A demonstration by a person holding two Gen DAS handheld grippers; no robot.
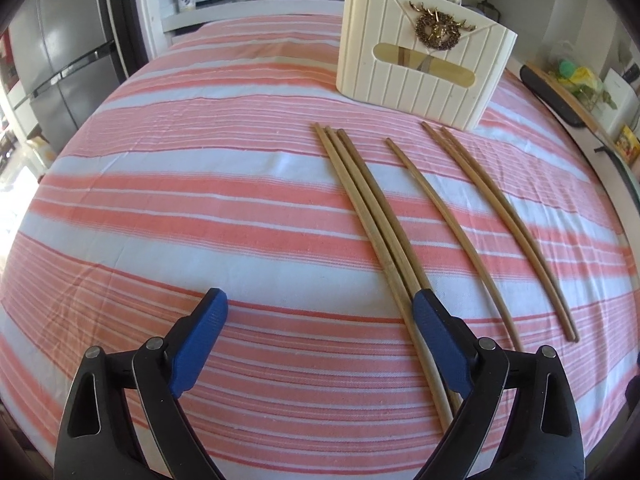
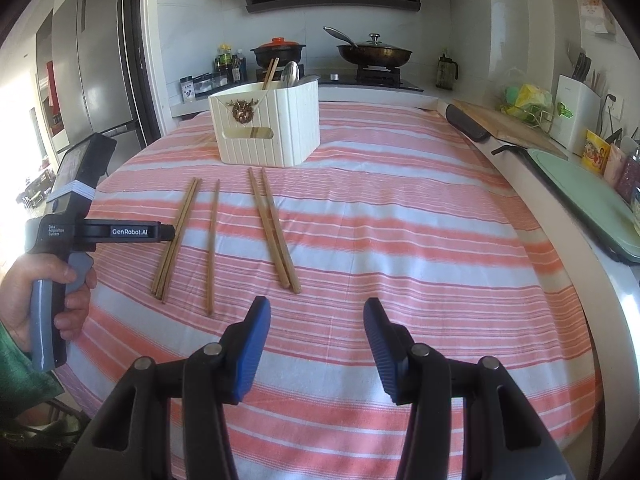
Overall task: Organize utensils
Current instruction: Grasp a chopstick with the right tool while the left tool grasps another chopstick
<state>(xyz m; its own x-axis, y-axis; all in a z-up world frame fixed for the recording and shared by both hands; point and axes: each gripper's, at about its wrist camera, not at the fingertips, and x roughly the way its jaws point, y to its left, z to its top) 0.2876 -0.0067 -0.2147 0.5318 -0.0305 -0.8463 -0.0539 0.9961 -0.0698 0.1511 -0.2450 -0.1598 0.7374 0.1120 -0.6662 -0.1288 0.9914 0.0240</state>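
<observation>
left claw – fingers apart, holding nothing, over the striped counter | right claw – apart, holding nothing | chopsticks – six flat on the cloth in three groups | cream utensil holder – beyond them, chopsticks and a spoon standing inside

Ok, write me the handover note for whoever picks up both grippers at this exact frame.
Left gripper: open, empty, low over the tablecloth, at the near ends of the group of three chopsticks.
Right gripper: open, empty, just short of the chopstick pair.
On the cloth: the three, a single chopstick, the pair, all lying loose in front of the white utensil holder.
Done: the holder already has some chopsticks and a spoon standing in it.
Left: six chopsticks to pick up and stand in the holder.
</observation>
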